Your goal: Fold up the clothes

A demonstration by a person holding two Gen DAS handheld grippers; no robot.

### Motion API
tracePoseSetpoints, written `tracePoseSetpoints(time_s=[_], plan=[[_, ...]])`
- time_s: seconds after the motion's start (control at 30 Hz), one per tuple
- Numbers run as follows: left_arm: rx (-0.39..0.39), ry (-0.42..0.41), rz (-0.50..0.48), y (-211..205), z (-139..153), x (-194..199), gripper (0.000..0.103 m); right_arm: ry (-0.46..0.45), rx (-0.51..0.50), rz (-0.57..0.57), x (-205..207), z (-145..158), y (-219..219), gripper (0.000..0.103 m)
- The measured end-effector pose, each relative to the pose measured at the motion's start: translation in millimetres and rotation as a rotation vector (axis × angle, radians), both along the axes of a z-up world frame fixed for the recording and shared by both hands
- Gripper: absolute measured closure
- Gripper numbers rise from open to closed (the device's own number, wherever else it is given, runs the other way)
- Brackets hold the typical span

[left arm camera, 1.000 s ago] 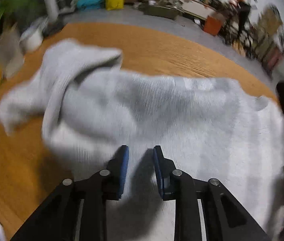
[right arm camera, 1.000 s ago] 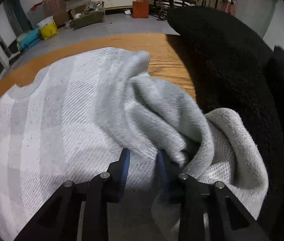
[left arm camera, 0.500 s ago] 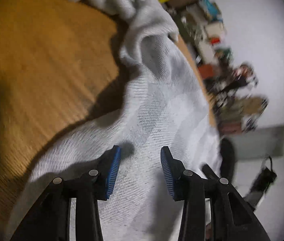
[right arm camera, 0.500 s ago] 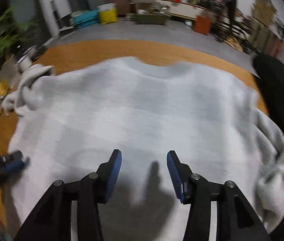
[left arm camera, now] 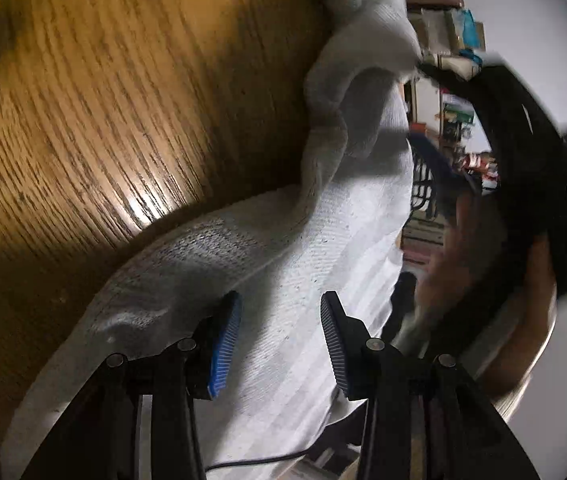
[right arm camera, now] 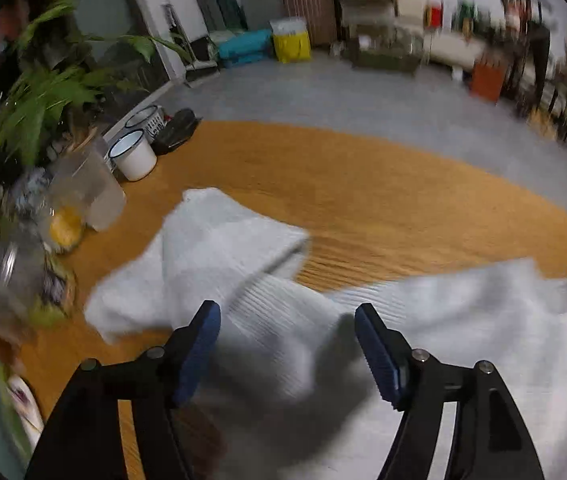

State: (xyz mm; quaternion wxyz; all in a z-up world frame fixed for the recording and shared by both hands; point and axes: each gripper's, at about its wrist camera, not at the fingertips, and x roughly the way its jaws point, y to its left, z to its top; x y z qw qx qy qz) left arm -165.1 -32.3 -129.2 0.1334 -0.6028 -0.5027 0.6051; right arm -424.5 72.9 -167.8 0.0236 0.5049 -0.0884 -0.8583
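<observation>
sweater (right arm camera: 267,280) lies spread on the wooden tabletop (right arm camera: 383,184), sleeve bunched toward the white enamel pot. right hand-held gripper (right arm camera: 287,344) let go of the far sleeve, now opening over this one, empty. left hand-held gripper (left arm camera: 279,320) half open over the hem, nothing gripped.

Pale grey knit sweater (right arm camera: 267,320) lies spread, sleeve rumpled, on table.

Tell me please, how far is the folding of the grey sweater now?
Early stage. Done: the sweater lies spread on the wooden table. In hand: nothing is gripped; the right tongs are opening above the bunched sleeve, and the left tongs hover open over the sweater's edge. Left: no clean fold shows yet, so the sleeves and body all need folding.
</observation>
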Motion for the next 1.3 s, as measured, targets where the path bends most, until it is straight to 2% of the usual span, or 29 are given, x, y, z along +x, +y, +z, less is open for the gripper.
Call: tracePoseSetpoints(time_s=[0.03, 0.07, 0.1, 0.17, 0.2, 0.3, 0.37, 0.5, 0.53, 0.6, 0.67, 0.77, 0.87, 0.93, 0.97, 1.07, 1.1, 1.3], plan=[[-0.001, -0.005, 0.037, -7.4, 0.9, 4.4, 0.060, -0.018, -0.018, -0.013, -9.3, -5.3, -2.2, 0.031], [-0.004, -0.004, 0.023, -9.0, 2.2, 6.4, 0.060, -0.022, -0.036, -0.027, -16.8, -9.3, -3.6, 0.033], [-0.006, -0.003, 0.009, -10.6, 3.5, 8.4, 0.060, -0.008, -0.056, -0.043, -20.9, -12.1, -3.2, 0.041], [-0.025, 0.006, -0.018, -11.6, 7.4, 12.4, 0.060, 0.022, -0.142, -0.050, -21.2, -15.3, 2.6, 0.065], [-0.041, 0.014, -0.032, -11.0, 10.0, 14.5, 0.060, 0.023, -0.180, -0.031, -19.6, -16.3, 4.5, 0.099], [-0.136, 0.054, -0.106, -5.5, 22.4, 20.9, 0.060, 0.062, -0.266, -0.007, -1.4, -5.9, 18.2, 0.099], [-0.224, 0.080, -0.158, -2.0, 32.5, 26.1, 0.060, 0.108, -0.292, 0.003, 19.1, 14.1, 33.1, 0.099], [-0.447, 0.136, -0.246, 13.3, 49.8, 17.8, 0.060, 0.176, -0.213, -0.006, 56.8, 54.3, 66.0, 0.099], [-0.507, 0.151, -0.269, 19.7, 53.5, 12.6, 0.060, 0.196, -0.190, -0.018, 67.0, 64.3, 76.0, 0.103], [-0.587, 0.176, -0.333, 31.2, 53.4, 3.2, 0.060, 0.235, -0.143, -0.042, 87.4, 84.4, 96.2, 0.103], [-0.673, 0.203, -0.399, 33.2, 55.7, 13.4, 0.060, 0.259, -0.096, -0.065, 109.8, 100.3, 121.2, 0.103], [-0.762, 0.222, -0.455, 42.2, 59.0, 18.9, 0.060, 0.198, 0.005, -0.087, 129.1, 100.5, 149.9, 0.102], [-0.826, 0.220, -0.470, 44.7, 61.3, 23.8, 0.060, 0.075, -0.049, -0.094, 122.4, 74.7, 156.9, 0.094], [-0.889, 0.227, -0.502, 47.8, 62.6, 29.4, 0.060, 0.024, -0.125, -0.108, 109.5, 57.7, 156.1, 0.075], [-0.920, 0.231, -0.521, 50.0, 62.7, 31.9, 0.060, -0.002, -0.161, -0.111, 96.7, 47.2, 150.3, 0.071], [-0.992, 0.246, -0.581, 51.6, 63.8, 39.3, 0.060, -0.062, -0.213, -0.109, 62.5, 24.5, 129.1, 0.066], [-0.991, 0.247, -0.588, 49.1, 64.3, 40.3, 0.060, -0.080, -0.230, -0.101, 51.0, 17.9, 118.8, 0.065], [-0.956, 0.239, -0.597, 22.8, 68.4, 46.1, 0.060, -0.128, -0.353, -0.099, 5.2, 0.6, 80.1, 0.045]])
